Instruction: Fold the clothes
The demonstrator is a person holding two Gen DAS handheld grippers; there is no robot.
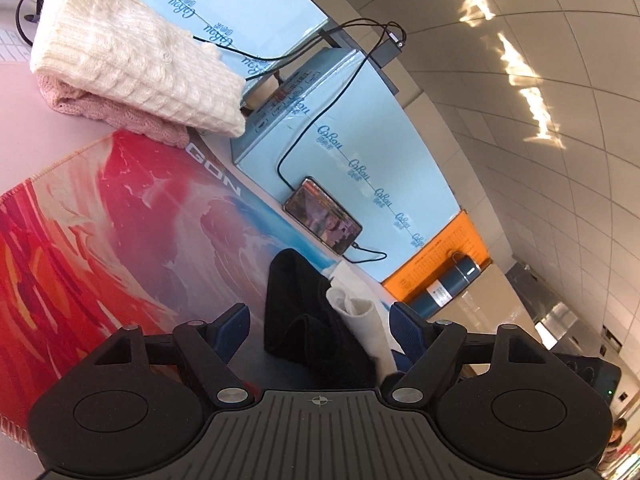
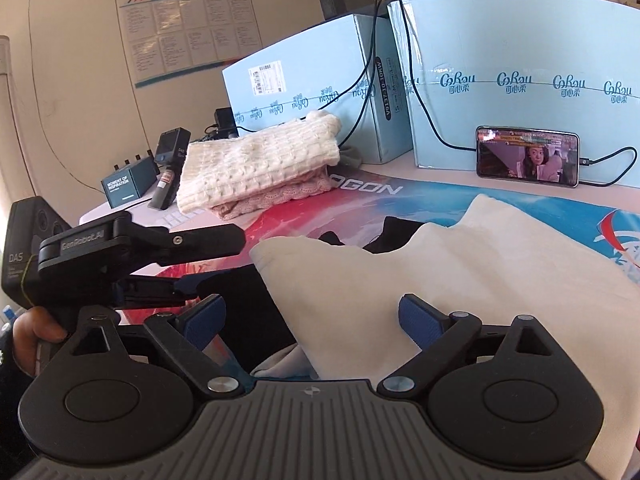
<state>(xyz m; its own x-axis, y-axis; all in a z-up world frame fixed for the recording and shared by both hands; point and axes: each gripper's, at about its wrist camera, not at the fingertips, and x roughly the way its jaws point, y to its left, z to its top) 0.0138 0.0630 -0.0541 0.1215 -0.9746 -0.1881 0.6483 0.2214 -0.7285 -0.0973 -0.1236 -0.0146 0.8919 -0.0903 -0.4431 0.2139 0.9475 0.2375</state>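
Observation:
A cream garment (image 2: 460,272) lies on the colourful mat (image 2: 360,196), with black cloth (image 2: 384,236) showing behind its far edge. My right gripper (image 2: 312,320) hovers over the garment's near part, jaws open, pads clear of the fabric. My left gripper (image 2: 216,268) comes in from the left, held in a hand, and is open too. In the left wrist view, black cloth (image 1: 304,312) and a white fold (image 1: 360,316) sit loose between the open left gripper's (image 1: 318,326) blue pads. A folded cream knit (image 2: 260,164) rests on a pink knit (image 2: 280,196) at the mat's far corner.
Two light blue cartons (image 2: 520,60) stand along the back. A phone (image 2: 528,158) leans on one, its cable trailing. A small dark box (image 2: 128,184) and a black device (image 2: 170,168) sit at the far left. A blue bottle (image 1: 448,284) lies on an orange sheet.

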